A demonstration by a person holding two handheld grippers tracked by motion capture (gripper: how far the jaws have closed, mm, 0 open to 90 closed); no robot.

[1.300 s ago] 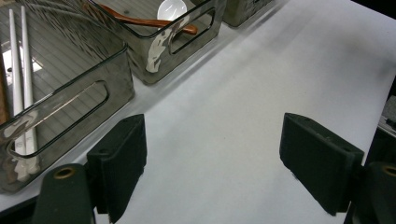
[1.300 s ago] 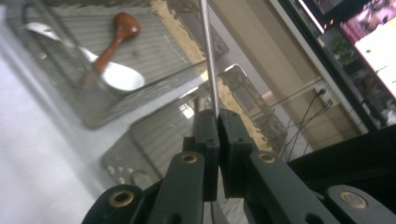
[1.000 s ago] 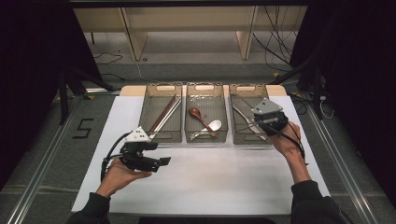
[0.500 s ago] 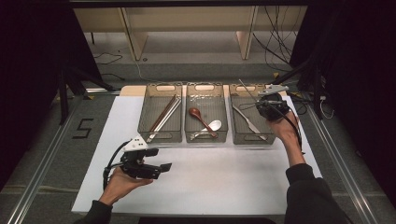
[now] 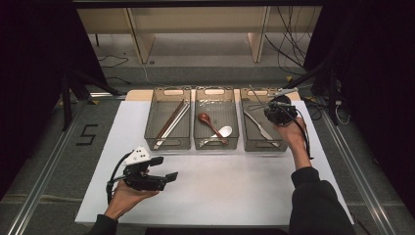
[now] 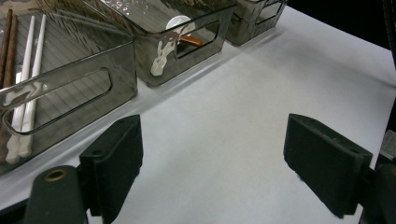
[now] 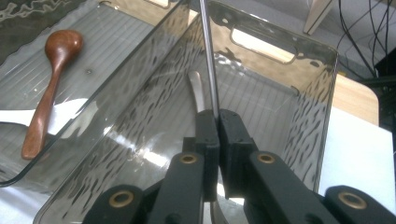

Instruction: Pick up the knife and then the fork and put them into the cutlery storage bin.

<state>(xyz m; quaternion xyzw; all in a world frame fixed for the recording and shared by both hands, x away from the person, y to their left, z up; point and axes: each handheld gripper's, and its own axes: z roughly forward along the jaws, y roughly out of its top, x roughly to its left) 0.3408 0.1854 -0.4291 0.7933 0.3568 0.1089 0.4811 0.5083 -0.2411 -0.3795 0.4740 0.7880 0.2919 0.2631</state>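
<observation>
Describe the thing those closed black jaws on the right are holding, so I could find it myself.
Start at the row of three smoky clear trays on the white table and go to the right-hand tray. Over it, the right gripper is shut on a thin metal utensil handle. It alone is lifted and slanted, while the other utensil in the tray lies flat.

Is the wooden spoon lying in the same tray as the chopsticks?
No, the wooden spoon lies in the middle tray, while the chopsticks lie in the left tray.
</observation>
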